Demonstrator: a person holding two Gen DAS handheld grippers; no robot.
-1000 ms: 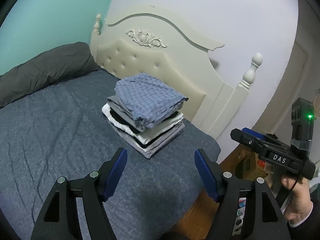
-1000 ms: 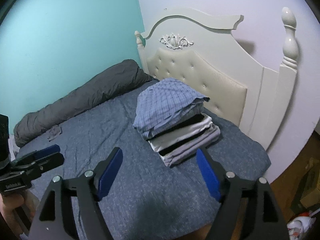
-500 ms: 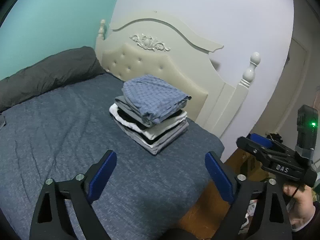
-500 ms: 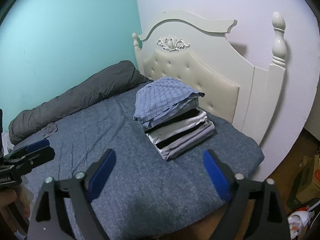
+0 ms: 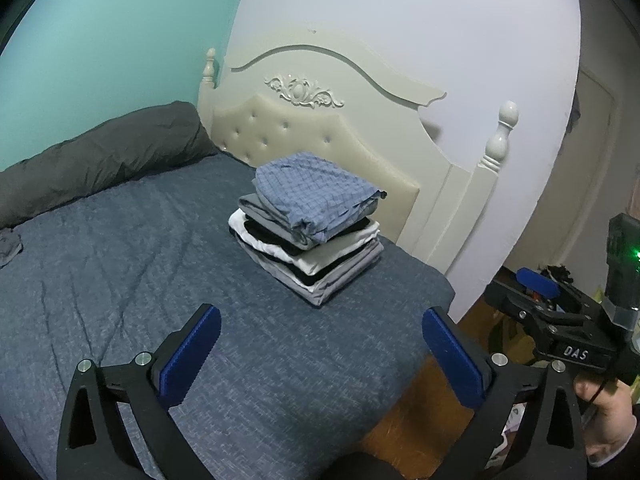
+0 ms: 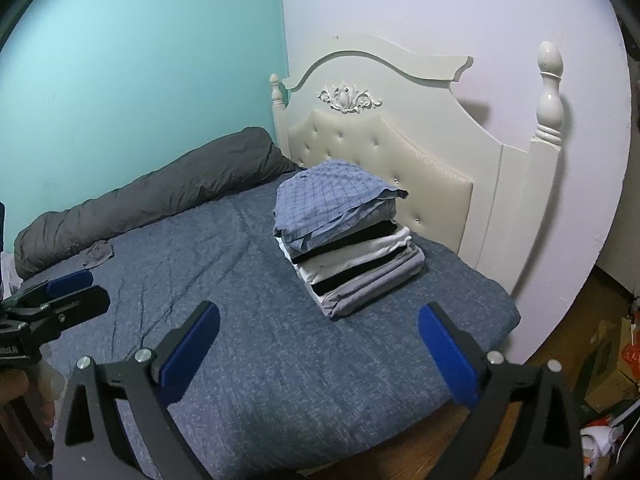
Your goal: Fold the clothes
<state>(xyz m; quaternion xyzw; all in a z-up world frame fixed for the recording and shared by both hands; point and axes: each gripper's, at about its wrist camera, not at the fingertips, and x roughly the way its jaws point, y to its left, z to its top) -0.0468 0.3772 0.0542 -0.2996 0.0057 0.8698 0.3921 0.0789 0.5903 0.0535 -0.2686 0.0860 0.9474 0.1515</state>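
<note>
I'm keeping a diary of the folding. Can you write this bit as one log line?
left hand-held gripper: open, empty | right hand-held gripper: open, empty | stack of folded clothes: on bed near headboard, blue checked piece on top

Left gripper fingers wide apart, empty; folded clothes stack on bed

Teal wall meets white wall; cream tufted headboard; blue bedspread; wooden floor.
</note>
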